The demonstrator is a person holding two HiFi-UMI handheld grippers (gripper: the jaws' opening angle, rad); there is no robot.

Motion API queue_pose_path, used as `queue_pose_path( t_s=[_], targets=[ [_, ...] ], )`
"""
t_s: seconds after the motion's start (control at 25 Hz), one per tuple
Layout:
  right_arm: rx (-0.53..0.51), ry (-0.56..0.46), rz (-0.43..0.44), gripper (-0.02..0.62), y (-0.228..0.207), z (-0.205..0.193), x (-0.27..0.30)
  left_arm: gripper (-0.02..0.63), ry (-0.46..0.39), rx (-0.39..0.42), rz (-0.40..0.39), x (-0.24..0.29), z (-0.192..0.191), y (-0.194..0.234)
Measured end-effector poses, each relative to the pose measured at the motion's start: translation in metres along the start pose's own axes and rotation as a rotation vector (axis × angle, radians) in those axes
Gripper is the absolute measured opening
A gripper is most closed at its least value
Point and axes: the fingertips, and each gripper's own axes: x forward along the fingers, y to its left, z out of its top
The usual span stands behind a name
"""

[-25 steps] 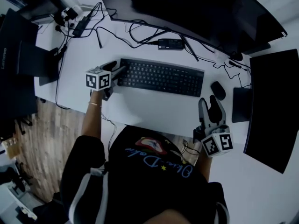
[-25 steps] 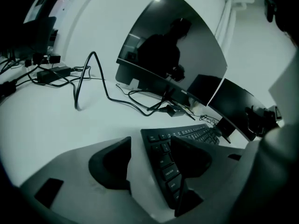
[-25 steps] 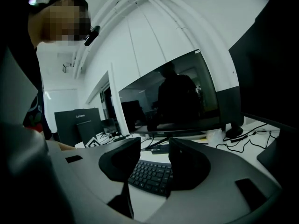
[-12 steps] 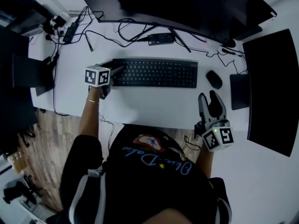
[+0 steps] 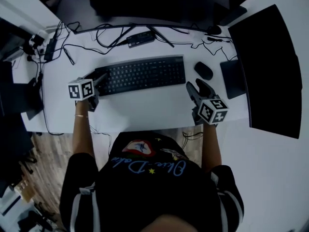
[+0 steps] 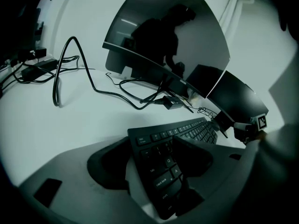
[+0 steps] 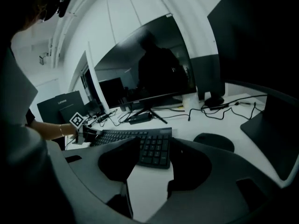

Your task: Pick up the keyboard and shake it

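Right gripper (image 5: 196, 86) has dropped toward the keyboard (image 5: 142, 75), which lies on the desk (image 5: 145, 112), long axis nine to three. Its right end lies at eleven o'clock from those just-widened, empty jaws. Left gripper (image 5: 100, 78), nearer, jaws just opened, straddles the left end unclamped.

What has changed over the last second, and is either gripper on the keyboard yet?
The right gripper came in from the near edge of the desk to just short of the right end of the keyboard, beside the mouse; its fingers are open and empty. The left gripper has just been opening its fingers, with the keyboard's left end between them, not clamped. Unchanged: the left gripper's place, and the keyboard flat on the desk.
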Motion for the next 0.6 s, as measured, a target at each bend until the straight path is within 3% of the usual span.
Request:
queue_pose_path(
  t_s=[0.24,0.6],
  targets=[
    [0.075,0.136,0.012,0.175,-0.026,-0.032,0.041,0.268,-0.002,0.008,0.006,0.001,0.0,-0.003],
    [0.118,0.239,0.029,0.199,-0.035,-0.051,0.068,0.268,-0.008,-0.005,0.017,0.001,0.001,-0.003]
  ],
)
